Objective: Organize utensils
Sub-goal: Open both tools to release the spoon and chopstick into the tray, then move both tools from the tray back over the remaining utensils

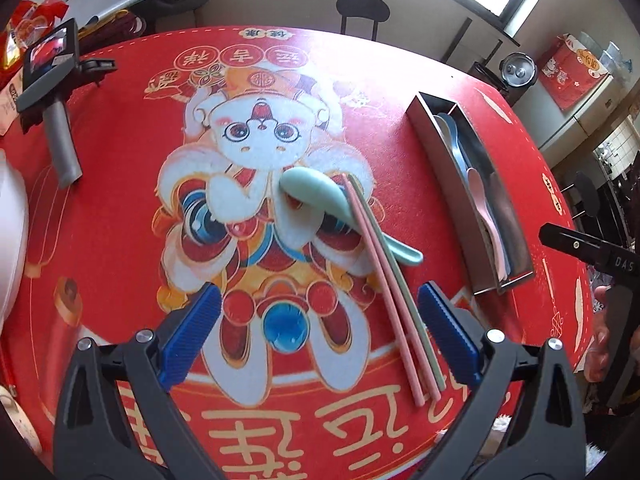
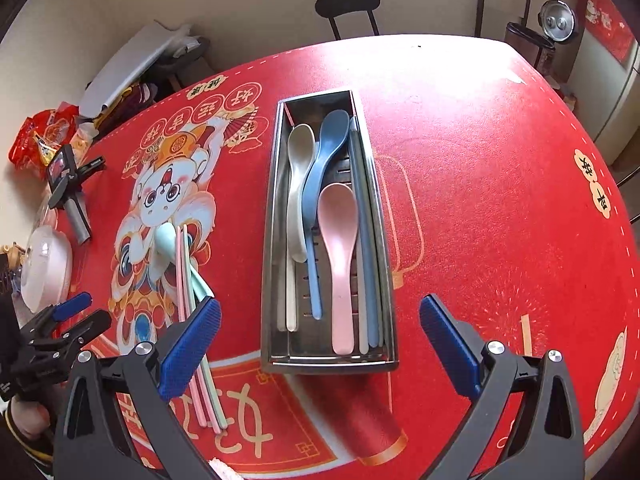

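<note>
A mint green spoon [image 1: 316, 194] lies upside down on the red tablecloth, with pink and green chopsticks [image 1: 390, 284] across its handle. My left gripper [image 1: 320, 332] is open and empty above the cloth, just short of them. A steel utensil tray [image 2: 276, 216] holds a white spoon [image 2: 298, 184], a blue spoon [image 2: 320, 184], a pink spoon [image 2: 340, 252] and several chopsticks. My right gripper [image 2: 320, 344] is open and empty, near the tray's near end. The mint spoon [image 2: 165, 240] and chopsticks [image 2: 188, 280] lie left of the tray. The tray also shows in the left wrist view [image 1: 452, 196].
A phone on a small stand [image 1: 48, 76] stands at the table's left edge. A white lidded bowl [image 2: 46, 264] sits beside it. Snack bags [image 2: 44, 132] lie beyond. A black chair [image 2: 348, 4] stands behind the table.
</note>
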`<state>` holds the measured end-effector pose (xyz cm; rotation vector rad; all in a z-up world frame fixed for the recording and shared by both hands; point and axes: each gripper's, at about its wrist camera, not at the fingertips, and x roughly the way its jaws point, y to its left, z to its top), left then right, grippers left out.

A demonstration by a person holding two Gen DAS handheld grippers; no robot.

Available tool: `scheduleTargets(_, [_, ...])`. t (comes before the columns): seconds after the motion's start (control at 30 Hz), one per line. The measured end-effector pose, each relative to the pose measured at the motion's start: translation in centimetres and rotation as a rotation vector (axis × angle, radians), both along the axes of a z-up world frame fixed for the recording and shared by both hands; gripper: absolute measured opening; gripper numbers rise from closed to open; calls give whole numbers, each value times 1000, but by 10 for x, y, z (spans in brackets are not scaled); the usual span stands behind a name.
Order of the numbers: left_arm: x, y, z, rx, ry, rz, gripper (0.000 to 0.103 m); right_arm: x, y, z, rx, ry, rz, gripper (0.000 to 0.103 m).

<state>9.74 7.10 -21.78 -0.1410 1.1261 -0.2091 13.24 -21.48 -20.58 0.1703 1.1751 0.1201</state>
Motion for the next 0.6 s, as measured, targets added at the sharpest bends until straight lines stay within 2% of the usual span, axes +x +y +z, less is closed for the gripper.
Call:
scheduleTargets(0.2, [-18,4,-6,-13,6,9,97,-19,23,-11,-11,33,92,94])
scheduleTargets(0.37, [-24,-4,-11,-11,16,-15,97,-27,47,-22,15,67,189,63])
scheduleTargets(0.5, [-24,-7,-12,-29,14,-24,95,-24,67,-29,16,72,256,48])
scheduleTargets(0.53, [-23,-7,-12,-33,10,-28,91,-23,73,-28,8,59,278,45])
scheduleTargets(0.57, [-22,-8,-11,-39,8,-33,87,-22,79,-28,13,59,305,38])
scheduleTargets(0.6, [-20,-9,-11,-45,10,-39,76,-20,85,-30,15,66,329,34])
